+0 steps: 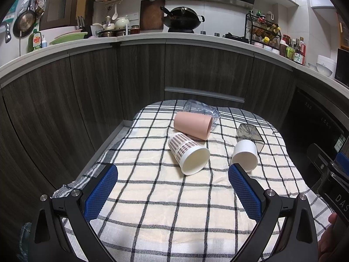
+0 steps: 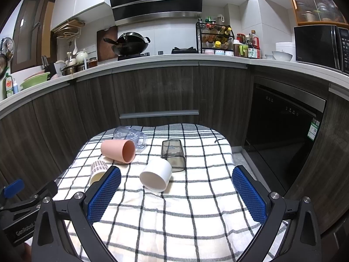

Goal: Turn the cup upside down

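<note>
Several cups lie on their sides on a checked cloth (image 1: pixel 152 196) (image 2: pixel 196 207). A patterned paper cup (image 1: pixel 188 153) (image 2: pixel 98 170), a white cup (image 1: pixel 244 155) (image 2: pixel 156 174), a pink cup (image 1: pixel 193 125) (image 2: pixel 118 150), a clear glass cup (image 1: pixel 201 110) (image 2: pixel 130 137) and a smoky grey square cup (image 1: pixel 250 137) (image 2: pixel 173 157). My left gripper (image 1: pixel 173 174) is open and empty, short of the cups. My right gripper (image 2: pixel 176 176) is open and empty, just short of the white cup; its left finger hides part of the patterned cup.
Dark wood cabinets (image 1: pixel 87 87) stand behind the table, under a counter with a wok (image 1: pixel 183 19) and a spice rack (image 2: pixel 214 38). A dishwasher (image 2: pixel 283 135) is at the right. The right gripper's body (image 1: pixel 331 174) shows at the left view's right edge.
</note>
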`<move>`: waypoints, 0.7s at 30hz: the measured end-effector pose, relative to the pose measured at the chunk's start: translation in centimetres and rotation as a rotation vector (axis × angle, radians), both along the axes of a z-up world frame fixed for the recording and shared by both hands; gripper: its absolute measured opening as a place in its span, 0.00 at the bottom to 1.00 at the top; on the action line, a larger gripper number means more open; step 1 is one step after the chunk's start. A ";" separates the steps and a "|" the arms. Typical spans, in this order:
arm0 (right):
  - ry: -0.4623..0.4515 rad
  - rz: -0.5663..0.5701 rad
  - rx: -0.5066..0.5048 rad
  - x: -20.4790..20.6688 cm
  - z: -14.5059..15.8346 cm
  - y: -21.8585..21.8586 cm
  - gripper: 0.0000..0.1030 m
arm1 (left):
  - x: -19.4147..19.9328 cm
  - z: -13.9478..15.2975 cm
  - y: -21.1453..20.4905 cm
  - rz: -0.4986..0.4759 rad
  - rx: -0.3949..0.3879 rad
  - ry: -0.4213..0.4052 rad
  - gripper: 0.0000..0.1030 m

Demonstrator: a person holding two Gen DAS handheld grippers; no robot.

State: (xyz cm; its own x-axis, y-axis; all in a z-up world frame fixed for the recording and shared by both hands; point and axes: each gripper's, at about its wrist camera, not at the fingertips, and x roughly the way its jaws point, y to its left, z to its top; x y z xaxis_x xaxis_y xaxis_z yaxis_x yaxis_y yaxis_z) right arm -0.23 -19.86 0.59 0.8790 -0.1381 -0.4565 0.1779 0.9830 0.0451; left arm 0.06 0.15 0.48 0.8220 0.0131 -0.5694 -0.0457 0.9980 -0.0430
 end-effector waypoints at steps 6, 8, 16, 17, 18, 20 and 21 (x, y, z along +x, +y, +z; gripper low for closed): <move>0.009 -0.001 0.009 0.6 -0.1 -0.4 0.99 | 0.9 0.7 -0.1 0.013 0.006 -0.011 1.00; 0.007 -0.003 0.011 1.0 0.0 -0.6 0.99 | 1.3 1.0 -0.4 0.013 0.018 -0.024 1.00; 0.012 -0.033 0.014 4.1 1.3 -2.0 0.99 | 4.3 2.3 -1.3 0.016 0.016 -0.058 1.00; 0.017 -0.036 0.014 4.6 1.4 -2.2 0.99 | 4.6 2.3 -1.4 0.017 0.017 -0.058 1.00; 0.022 -0.038 0.015 5.1 1.5 -2.4 0.99 | 5.1 2.4 -1.6 0.017 0.019 -0.059 1.00; 0.034 -0.040 0.016 6.2 1.6 -2.7 0.99 | 6.0 2.3 -1.8 0.017 0.025 -0.056 1.00; 0.041 -0.041 0.015 6.8 1.6 -2.9 0.99 | 6.3 2.3 -1.9 0.018 0.025 -0.054 1.00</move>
State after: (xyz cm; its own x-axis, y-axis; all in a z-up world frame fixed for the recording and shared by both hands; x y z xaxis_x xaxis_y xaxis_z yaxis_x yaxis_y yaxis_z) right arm 6.56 -22.75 2.20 0.8533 -0.1664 -0.4942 0.2198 0.9742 0.0515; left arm 6.40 -1.73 2.75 0.8510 0.0416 -0.5236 -0.0616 0.9979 -0.0209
